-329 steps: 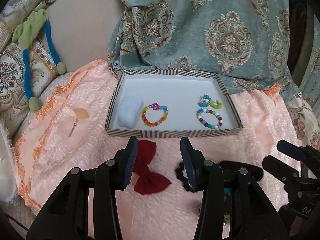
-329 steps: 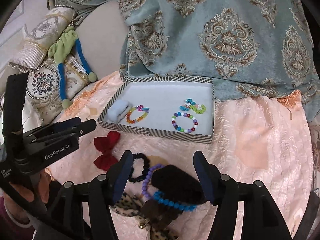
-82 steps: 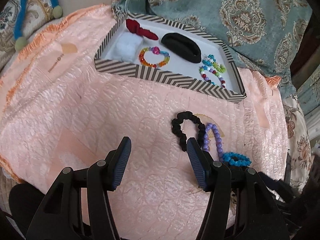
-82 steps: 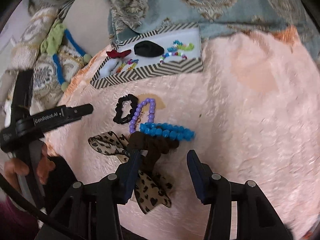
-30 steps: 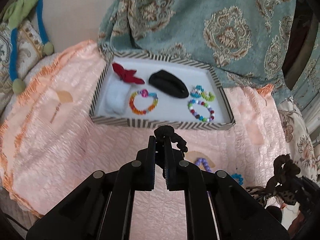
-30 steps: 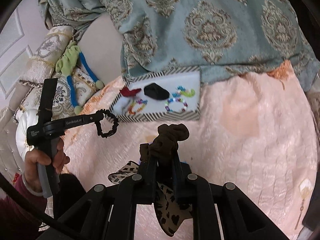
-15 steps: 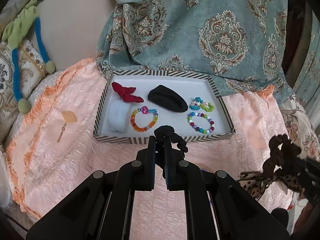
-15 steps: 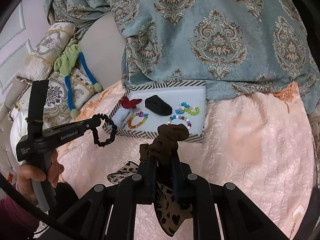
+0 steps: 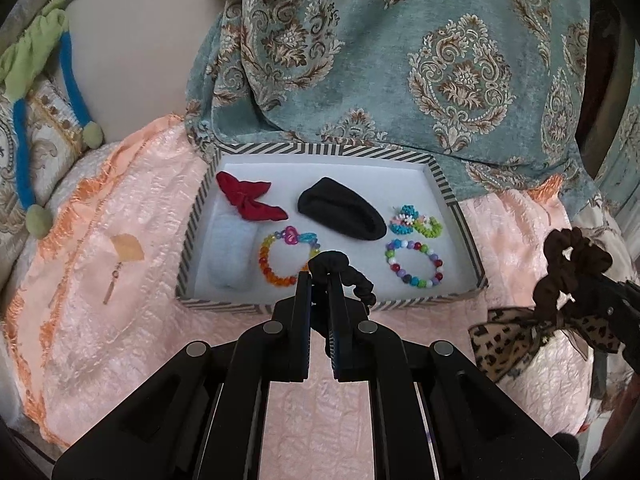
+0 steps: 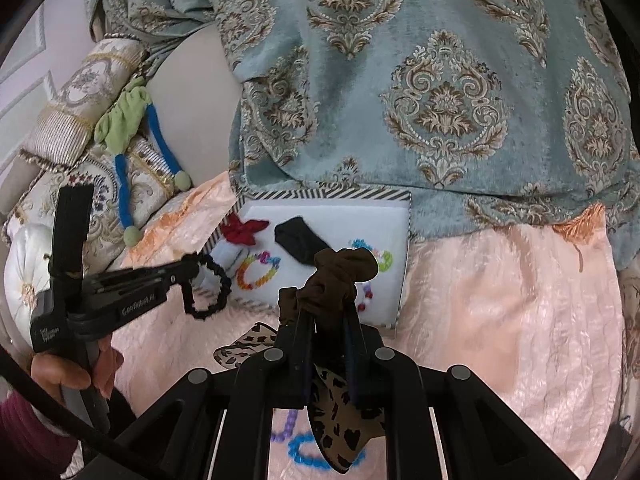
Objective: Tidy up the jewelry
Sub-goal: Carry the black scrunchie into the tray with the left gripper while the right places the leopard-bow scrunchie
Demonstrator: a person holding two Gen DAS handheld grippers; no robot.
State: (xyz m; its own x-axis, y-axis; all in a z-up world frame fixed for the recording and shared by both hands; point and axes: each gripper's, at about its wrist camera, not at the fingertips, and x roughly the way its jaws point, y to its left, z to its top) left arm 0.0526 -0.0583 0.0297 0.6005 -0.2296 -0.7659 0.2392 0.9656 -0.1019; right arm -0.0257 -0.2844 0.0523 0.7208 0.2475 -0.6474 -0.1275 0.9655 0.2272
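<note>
A: What is the left claw (image 9: 319, 280) holding?

B: It is squeezing tight on a black scrunchie (image 9: 343, 276). The scrunchie is hanging in the air over the near edge of the striped tray (image 9: 456, 204).

A: And the right claw (image 10: 329, 320)?

B: It is pinching a brown scrunchie (image 10: 334, 276) with a leopard bow (image 10: 340, 412) dangling under it. It is hanging just in front of the tray too.

A: What is lying in the tray?

B: A red bow (image 9: 248, 198), a black pouch (image 9: 342, 210), a pale blue fluffy thing (image 9: 234, 248) and bead bracelets (image 9: 414, 262).

A: Where is the tray sitting?

B: On a pink bedspread (image 9: 120, 280). A blue bead bracelet (image 10: 306, 454) is lying on the bedspread under the right claw.
</note>
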